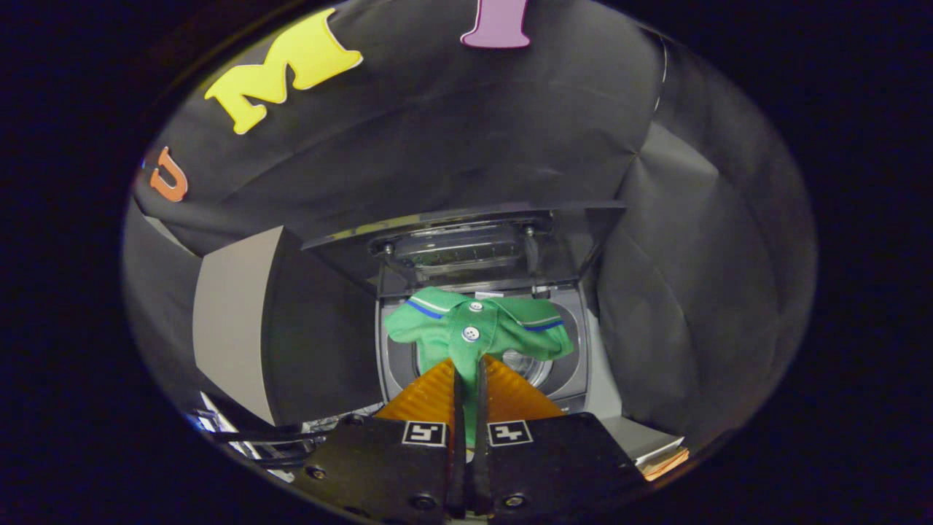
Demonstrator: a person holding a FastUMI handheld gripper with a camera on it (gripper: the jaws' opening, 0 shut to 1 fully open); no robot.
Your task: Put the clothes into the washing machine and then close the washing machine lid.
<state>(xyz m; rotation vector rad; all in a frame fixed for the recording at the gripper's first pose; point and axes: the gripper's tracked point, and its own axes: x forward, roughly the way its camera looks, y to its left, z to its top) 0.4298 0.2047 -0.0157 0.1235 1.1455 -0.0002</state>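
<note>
A green polo shirt (474, 328) with white buttons and a blue-striped collar hangs from my gripper (468, 372), whose two fingers are shut on its fabric. The shirt is held above the open top of the washing machine (576, 364). Part of the metal drum (528, 364) shows under the shirt's right side. Beyond the shirt the washer lid (466, 233) stands raised, tilted back against the booth wall.
A grey panel (233, 321) stands to the left of the washer. Black cloth walls close in on the right and behind. Cables (240, 437) lie low on the left, and some flat paper or card (660, 456) lies low on the right.
</note>
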